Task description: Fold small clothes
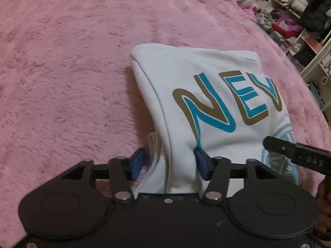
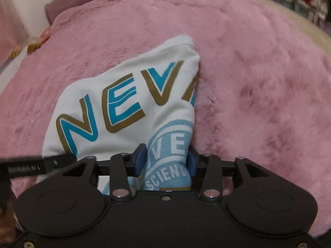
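A small white shirt (image 1: 206,72) printed with blue and gold letters "NEV" hangs partly lifted off a fluffy pink blanket (image 1: 72,72). My left gripper (image 1: 170,163) is shut on a bunched near edge of the shirt, with fabric filling the gap between its blue pads (image 1: 201,163). In the right wrist view the same shirt (image 2: 124,76) shows a light blue round print, and my right gripper (image 2: 166,161) is shut on that printed corner. Each gripper's black finger shows at the edge of the other's view. The shirt's far end rests on the blanket (image 2: 258,82).
Shelves crowded with clothes and jackets (image 1: 300,16) stand beyond the blanket's right edge. A patterned cloth (image 2: 39,41) lies at the blanket's far left corner by a wall. The pink blanket spreads wide to the left of the shirt and beyond it.
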`<state>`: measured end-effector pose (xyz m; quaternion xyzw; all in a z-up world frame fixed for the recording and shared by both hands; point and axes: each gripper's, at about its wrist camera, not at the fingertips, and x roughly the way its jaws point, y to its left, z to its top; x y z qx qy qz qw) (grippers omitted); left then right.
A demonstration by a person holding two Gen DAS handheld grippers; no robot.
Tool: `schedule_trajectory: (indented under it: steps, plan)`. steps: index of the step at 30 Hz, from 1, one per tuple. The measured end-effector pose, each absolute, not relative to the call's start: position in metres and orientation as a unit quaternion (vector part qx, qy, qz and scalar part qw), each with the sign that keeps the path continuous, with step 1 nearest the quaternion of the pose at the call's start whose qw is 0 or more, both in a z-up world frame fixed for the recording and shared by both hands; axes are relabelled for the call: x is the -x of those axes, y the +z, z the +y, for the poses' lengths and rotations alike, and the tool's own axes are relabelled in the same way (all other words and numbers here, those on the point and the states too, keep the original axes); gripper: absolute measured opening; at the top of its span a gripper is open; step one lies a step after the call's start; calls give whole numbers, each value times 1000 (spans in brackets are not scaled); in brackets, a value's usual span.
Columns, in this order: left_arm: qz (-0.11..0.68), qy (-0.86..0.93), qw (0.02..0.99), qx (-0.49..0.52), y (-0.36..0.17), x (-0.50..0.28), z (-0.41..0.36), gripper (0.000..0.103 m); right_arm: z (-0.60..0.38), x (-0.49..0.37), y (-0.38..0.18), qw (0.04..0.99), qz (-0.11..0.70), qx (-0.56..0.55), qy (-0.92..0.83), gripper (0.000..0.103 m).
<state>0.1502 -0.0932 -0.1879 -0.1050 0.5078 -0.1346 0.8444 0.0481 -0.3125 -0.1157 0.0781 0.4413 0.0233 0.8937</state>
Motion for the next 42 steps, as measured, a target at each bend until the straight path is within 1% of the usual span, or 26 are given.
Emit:
schedule_trajectory:
  steps: [4,6,7,8,11,14,15,16,17,18,20,25,26,27,28,29,31,32,34,36,37,38,39,40,42]
  plan:
    - [505,-102,855,66,-162,-159,-101,60,-313,-45,-88,914,405,-18,-4,38]
    - [488,-79,868,34,-147,-158,-110,57,-313,-45,-74,928,373,3,-28,37]
    - [474,-69,878,12,-138,-159,-117,58,-314,-43,-70,934,355,6,-30,34]
    - [462,-67,884,-5,-131,-160,-125,58,-317,-44,-67,940,340,1,-21,29]
    - [413,-84,906,-31,-122,-171,-140,58,-321,-63,-69,940,341,-30,9,28]
    - [402,-120,908,-23,-132,-199,-150,59,-322,-95,-84,930,365,-27,20,29]
    - [414,-124,902,-17,-138,-204,-150,59,-325,-106,-89,926,376,-31,15,29]
    - [436,-128,891,-11,-148,-214,-150,59,-328,-115,-94,924,380,-39,9,33]
    - [462,-130,877,-9,-161,-223,-150,59,-335,-124,-97,922,383,-51,7,40]
    - [476,-133,869,-13,-172,-225,-150,60,-343,-131,-99,921,385,-64,9,42]
    - [465,-137,875,-12,-185,-223,-145,63,-350,-141,-102,919,386,-79,13,45]
    - [437,-131,890,3,-197,-211,-138,69,-350,-180,-110,916,399,-43,13,47]
    - [434,-129,892,0,-198,-211,-140,70,-349,-185,-113,914,403,-46,26,44]
    - [433,-128,892,-4,-198,-213,-142,70,-350,-194,-118,911,408,-51,41,36]
    - [432,-128,893,-8,-198,-214,-143,70,-349,-200,-123,907,414,-50,50,14]
    - [432,-129,893,-10,-197,-215,-145,70,-347,-203,-124,910,409,-47,51,9]
    - [435,-131,891,-8,-189,-218,-145,70,-347,-195,-113,930,361,-55,42,4]
    - [435,-131,891,-4,-187,-215,-144,70,-347,-191,-108,935,346,-66,41,4]
    - [434,-132,891,3,-189,-219,-142,72,-344,-191,-106,936,344,-62,31,4]
    - [430,-135,892,2,-194,-217,-140,73,-340,-198,-120,933,358,-39,23,4]
    - [425,-137,895,2,-196,-216,-140,73,-341,-202,-129,929,368,-38,18,7]
    - [423,-137,896,2,-194,-213,-140,73,-343,-205,-137,924,380,-45,15,12]
    - [422,-136,896,2,-193,-212,-140,73,-348,-204,-141,920,386,-61,11,13]
    - [423,-134,896,-2,-190,-210,-140,72,-352,-201,-138,921,382,-77,11,18]
    - [423,-129,897,-8,-182,-202,-139,71,-359,-187,-125,925,368,-94,8,22]
